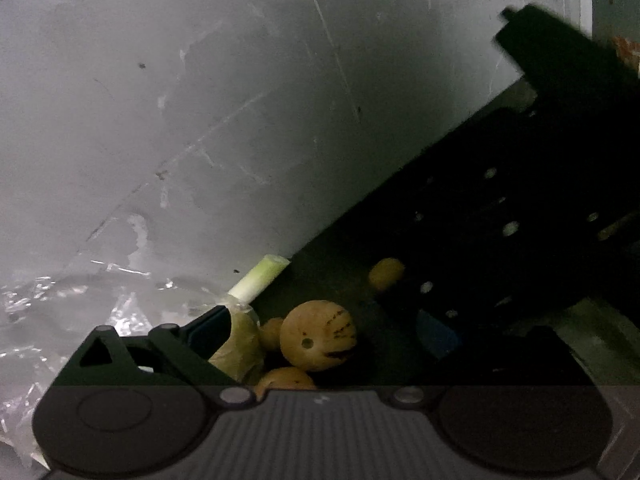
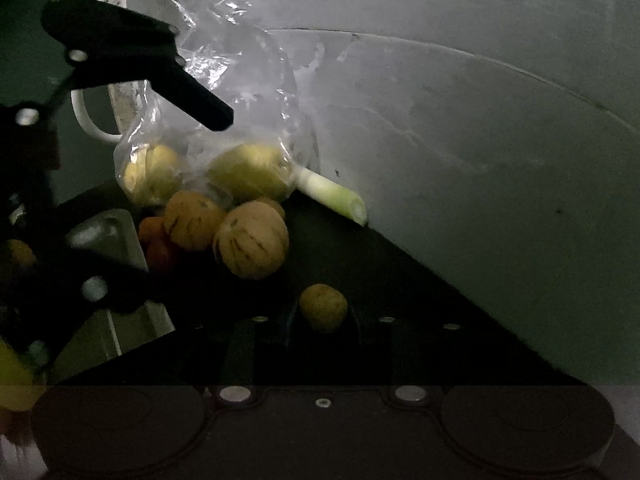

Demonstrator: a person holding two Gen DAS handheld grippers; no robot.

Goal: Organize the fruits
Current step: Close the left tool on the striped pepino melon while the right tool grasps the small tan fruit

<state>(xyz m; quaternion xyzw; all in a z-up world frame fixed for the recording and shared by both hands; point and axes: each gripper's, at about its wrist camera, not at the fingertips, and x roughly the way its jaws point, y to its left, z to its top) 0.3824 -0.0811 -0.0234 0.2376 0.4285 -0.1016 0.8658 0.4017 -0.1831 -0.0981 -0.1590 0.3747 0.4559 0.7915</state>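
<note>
Left gripper (image 2: pixel 188 168) is angled down over bagged fruit (image 2: pixel 248 178), jaws wide apart. Right gripper (image 2: pixel 322 320) is held w/ a small yellow fruit (image 2: pixel 323 307) betw. narrowed fingers; contact unclear.

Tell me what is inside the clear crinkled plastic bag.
In the clear crinkled plastic bag, two round yellow-green fruits show through the film, with a pale green stalk poking out. Anything deeper is hidden by glare, folds and the black left gripper.
</note>
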